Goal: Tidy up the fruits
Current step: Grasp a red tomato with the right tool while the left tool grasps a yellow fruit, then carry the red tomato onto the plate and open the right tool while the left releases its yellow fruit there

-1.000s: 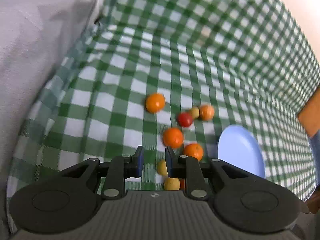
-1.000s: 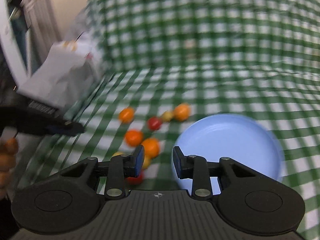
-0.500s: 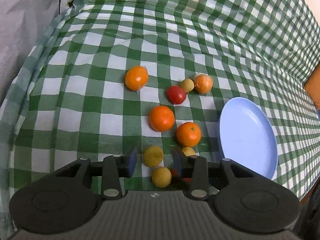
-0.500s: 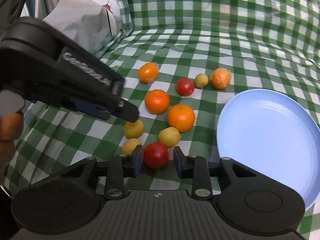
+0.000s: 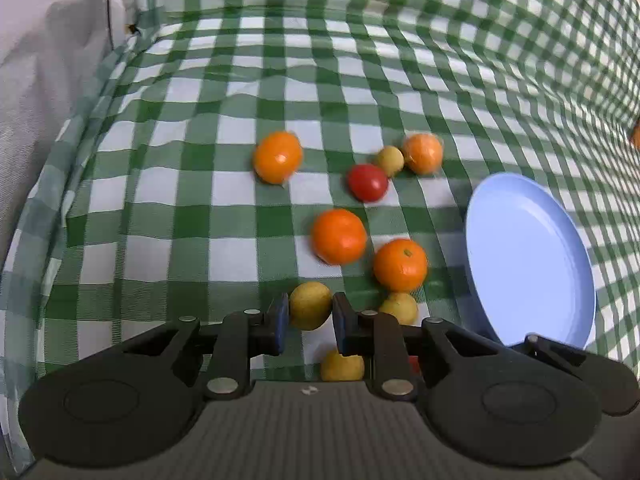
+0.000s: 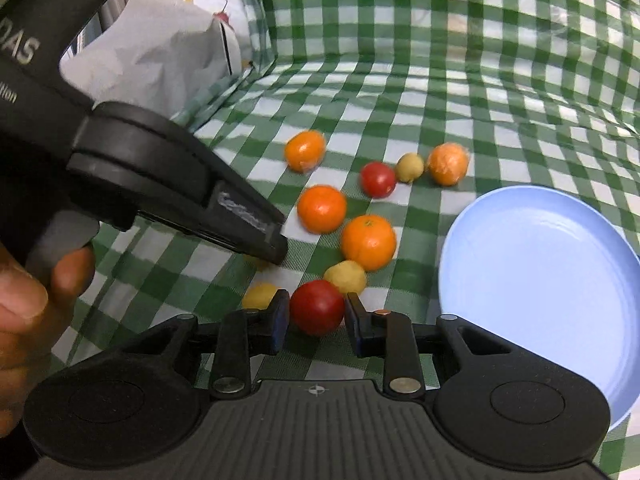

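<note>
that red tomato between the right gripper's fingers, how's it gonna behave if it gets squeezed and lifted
The red tomato looks round and glossy, so it would probably slip or roll if the right gripper pinches off-centre. Its skin looks thin and taut; a hard squeeze would likely bruise it. Loose on the checked cloth, it may roll into the yellow fruit behind.

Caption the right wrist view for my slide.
Right gripper shut on a red fruit beside an empty blue plate.

Left wrist view: steeply down, close over fruit pile (image 5: 352, 240)
Right wrist view: down, close
Shared: fruit, blue plate (image 6: 536, 280)
</note>
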The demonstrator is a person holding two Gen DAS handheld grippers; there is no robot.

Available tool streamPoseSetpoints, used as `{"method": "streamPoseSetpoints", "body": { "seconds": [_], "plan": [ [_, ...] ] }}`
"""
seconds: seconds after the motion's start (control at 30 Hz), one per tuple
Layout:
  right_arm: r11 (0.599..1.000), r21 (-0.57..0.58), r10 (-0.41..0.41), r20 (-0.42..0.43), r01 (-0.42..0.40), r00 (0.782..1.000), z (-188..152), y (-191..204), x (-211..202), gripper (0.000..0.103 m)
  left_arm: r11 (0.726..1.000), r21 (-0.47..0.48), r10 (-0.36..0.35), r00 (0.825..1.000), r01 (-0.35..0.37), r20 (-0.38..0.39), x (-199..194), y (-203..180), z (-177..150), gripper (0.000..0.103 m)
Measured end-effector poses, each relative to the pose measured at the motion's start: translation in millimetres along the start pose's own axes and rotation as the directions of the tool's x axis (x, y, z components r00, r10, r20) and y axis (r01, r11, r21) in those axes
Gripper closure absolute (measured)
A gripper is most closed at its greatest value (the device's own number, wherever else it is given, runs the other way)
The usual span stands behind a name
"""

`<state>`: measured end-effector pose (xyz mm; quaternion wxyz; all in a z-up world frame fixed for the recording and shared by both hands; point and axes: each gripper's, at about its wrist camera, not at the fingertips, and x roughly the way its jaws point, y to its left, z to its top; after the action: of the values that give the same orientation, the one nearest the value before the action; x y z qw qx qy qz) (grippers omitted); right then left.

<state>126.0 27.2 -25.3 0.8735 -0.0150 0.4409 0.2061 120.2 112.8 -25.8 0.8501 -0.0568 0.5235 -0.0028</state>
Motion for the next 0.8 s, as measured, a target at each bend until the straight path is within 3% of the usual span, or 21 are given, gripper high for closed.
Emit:
{"method": "streamPoseSetpoints", "body": {
  "seconds": [0.17,0.6,0.8],
  "plan": [
    [1.0,-0.019,-0.025,-0.057,0.024,0.998,-6.9,-0.5,7.6,0.072,1.0,0.017,0.016,0.999,-0.015,-0.041,5.2,-1.5,-2.0,0.078],
    [0.998,0.033,-0.049,0.099,0.046,0.994,-0.6,-17.3,-38.4,0.072,1.0,0.023,0.009,0.996,-0.011,0.091,-27.5,-3.1,1.3,0.078],
    [0.996,0.08,-0.062,0.164,0.049,0.985,28.1,-44.0,-72.0,0.072,1.0,0.02,0.004,0.99,-0.007,0.138,-39.4,-6.4,0.8,0.078]
  ]
}}
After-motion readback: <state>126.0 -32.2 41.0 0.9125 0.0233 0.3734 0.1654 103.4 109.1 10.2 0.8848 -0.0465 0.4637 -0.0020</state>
